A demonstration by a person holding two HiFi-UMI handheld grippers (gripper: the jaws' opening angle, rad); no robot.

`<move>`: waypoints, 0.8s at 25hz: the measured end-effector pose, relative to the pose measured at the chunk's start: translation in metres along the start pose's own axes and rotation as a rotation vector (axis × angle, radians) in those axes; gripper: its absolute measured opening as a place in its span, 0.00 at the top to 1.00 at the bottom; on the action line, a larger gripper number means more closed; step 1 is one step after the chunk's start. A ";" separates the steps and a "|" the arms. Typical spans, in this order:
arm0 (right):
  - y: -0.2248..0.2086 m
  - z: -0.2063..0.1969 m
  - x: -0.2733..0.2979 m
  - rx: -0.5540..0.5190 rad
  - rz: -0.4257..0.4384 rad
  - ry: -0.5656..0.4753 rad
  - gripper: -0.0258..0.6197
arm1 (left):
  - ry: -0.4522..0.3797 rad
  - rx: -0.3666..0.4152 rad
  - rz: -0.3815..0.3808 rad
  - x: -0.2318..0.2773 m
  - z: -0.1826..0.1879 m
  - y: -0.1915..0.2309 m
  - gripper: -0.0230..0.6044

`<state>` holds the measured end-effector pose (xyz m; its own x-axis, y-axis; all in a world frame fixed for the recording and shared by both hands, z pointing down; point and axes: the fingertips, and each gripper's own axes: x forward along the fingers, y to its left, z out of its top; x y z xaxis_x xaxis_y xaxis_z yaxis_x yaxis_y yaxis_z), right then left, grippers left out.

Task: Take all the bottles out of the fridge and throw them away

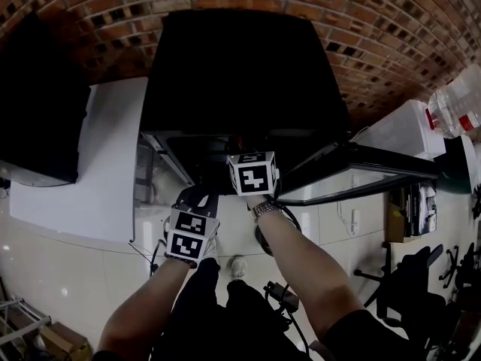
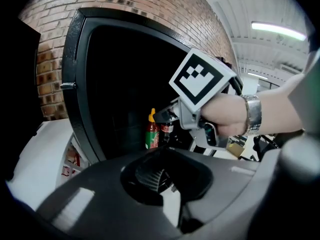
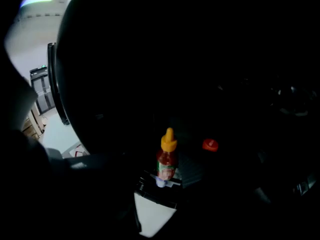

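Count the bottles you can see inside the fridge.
2. A yellow-capped sauce bottle stands in the fridge; a dark red-capped bottle stands just right of it in the right gripper view. The interior is very dark, so more may be hidden.

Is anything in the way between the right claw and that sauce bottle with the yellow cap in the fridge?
Nothing I can see. The fridge door is open, and the yellow-capped bottle stands straight ahead of the right claw with nothing in front. It is dark in there, though.

Dim, deep shadows, fisheye-warped edges
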<state>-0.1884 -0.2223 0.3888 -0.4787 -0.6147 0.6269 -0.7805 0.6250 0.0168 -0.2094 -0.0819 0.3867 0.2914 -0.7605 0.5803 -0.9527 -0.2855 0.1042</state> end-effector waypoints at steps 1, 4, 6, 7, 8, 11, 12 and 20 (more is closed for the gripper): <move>-0.003 -0.001 0.007 0.002 -0.010 0.011 0.69 | 0.003 0.003 -0.007 0.002 0.001 0.002 0.96; -0.007 0.000 0.023 -0.004 -0.021 0.033 0.69 | 0.011 0.004 -0.030 0.007 0.007 0.005 0.96; -0.008 0.004 0.031 -0.006 -0.024 0.034 0.69 | 0.019 0.008 -0.039 0.009 0.007 0.009 0.96; -0.009 0.002 0.036 0.003 -0.028 0.041 0.69 | 0.023 0.009 -0.041 0.011 0.006 0.012 0.96; -0.011 -0.001 0.042 0.012 -0.030 0.053 0.69 | 0.026 0.009 -0.042 0.012 0.005 0.014 0.96; -0.016 -0.006 0.056 0.033 -0.029 0.079 0.69 | 0.034 0.005 -0.044 0.016 0.004 0.020 0.96; -0.016 -0.009 0.060 0.041 -0.021 0.087 0.69 | 0.037 0.004 -0.044 0.017 0.003 0.022 0.96; -0.013 -0.009 0.057 0.027 -0.007 0.074 0.73 | 0.053 -0.006 -0.031 0.020 -0.004 0.027 0.96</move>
<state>-0.2022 -0.2609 0.4315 -0.4434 -0.5809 0.6826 -0.7945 0.6073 0.0008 -0.2297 -0.1024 0.4041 0.3165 -0.7194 0.6184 -0.9437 -0.3050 0.1282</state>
